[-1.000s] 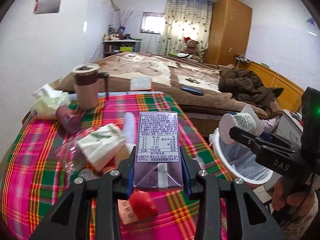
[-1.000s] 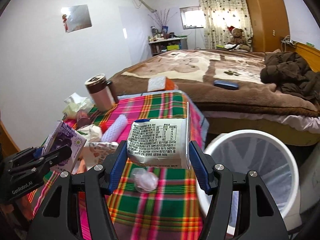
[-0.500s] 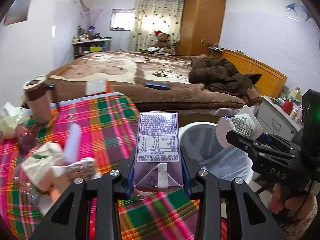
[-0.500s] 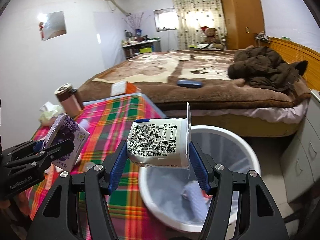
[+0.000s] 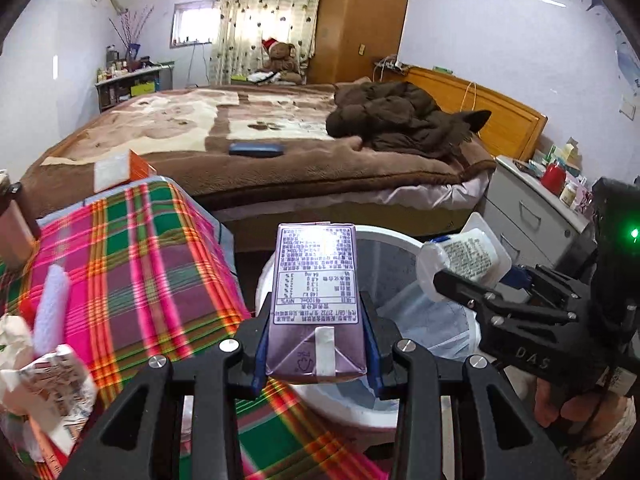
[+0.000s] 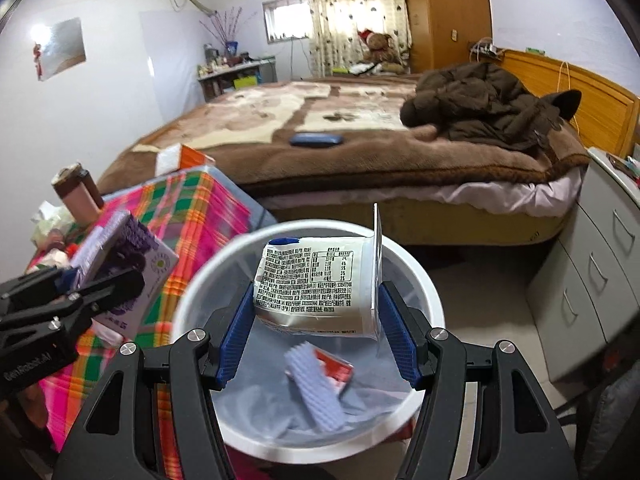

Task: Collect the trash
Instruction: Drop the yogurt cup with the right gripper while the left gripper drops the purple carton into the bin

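My left gripper [image 5: 316, 344] is shut on a purple drink carton [image 5: 316, 300] and holds it at the near left rim of the white trash bin [image 5: 384, 240]. My right gripper [image 6: 318, 332] is shut on a white yogurt cup [image 6: 320, 286], held on its side right above the bin [image 6: 424, 280]. The bin has a bluish liner and holds a lilac foam piece [image 6: 316, 384] and a red-white wrapper [image 6: 336, 366]. The left gripper with the carton [image 6: 124, 268] also shows in the right wrist view, and the cup [image 5: 464, 256] in the left wrist view.
The plaid-covered table [image 5: 132, 256] lies left of the bin, with a foam tube [image 5: 52, 304], crumpled wrappers [image 5: 44, 380] and a brown mug [image 6: 78, 196]. A bed [image 6: 360, 128] with a brown coat stands behind. A grey drawer unit [image 6: 600, 280] is to the right.
Both grippers have swung right from over the table to the bin, each still holding its item. The yogurt cup now hangs over the bin's opening.
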The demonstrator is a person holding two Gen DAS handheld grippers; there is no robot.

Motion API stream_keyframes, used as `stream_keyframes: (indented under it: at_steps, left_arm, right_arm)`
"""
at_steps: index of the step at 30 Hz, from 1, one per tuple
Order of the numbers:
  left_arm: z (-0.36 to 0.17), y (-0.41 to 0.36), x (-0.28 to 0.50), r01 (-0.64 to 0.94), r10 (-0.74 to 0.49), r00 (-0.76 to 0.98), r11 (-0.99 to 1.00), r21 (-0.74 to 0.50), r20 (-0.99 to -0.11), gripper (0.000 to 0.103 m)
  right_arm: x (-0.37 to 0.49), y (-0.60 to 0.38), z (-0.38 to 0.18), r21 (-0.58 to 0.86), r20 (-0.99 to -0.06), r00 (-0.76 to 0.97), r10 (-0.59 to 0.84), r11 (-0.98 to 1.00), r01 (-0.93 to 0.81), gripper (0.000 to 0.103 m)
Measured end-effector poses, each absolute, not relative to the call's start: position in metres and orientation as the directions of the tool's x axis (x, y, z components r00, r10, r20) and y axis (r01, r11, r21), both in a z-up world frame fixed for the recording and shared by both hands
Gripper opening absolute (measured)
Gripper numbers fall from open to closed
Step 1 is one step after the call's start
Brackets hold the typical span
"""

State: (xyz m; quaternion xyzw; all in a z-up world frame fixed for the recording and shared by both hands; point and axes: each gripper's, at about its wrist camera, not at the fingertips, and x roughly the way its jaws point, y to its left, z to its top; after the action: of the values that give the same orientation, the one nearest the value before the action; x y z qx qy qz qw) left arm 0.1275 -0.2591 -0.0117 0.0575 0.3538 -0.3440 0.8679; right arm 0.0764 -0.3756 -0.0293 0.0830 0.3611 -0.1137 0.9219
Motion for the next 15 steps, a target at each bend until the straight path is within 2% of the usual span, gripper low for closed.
stream_keyframes:
  at_steps: [12, 15]
  left_arm:
    - [-0.037, -0.291, 0.143, 0.639, -0.530, 0.457, 0.754, -0.151, -0.714, 0.041]
    - [-0.038, -0.290, 0.144, 0.639, -0.533, 0.459, 0.754, -0.153, -0.711, 0.069]
  right_arm:
    - [0.083, -0.395, -0.053, 0.053, -0.744, 0.651, -0.150, 0.958, 0.281, 0.065]
    - [0.083, -0.396, -0.056, 0.047, -0.746, 0.648, -0.151, 0.959, 0.278, 0.067]
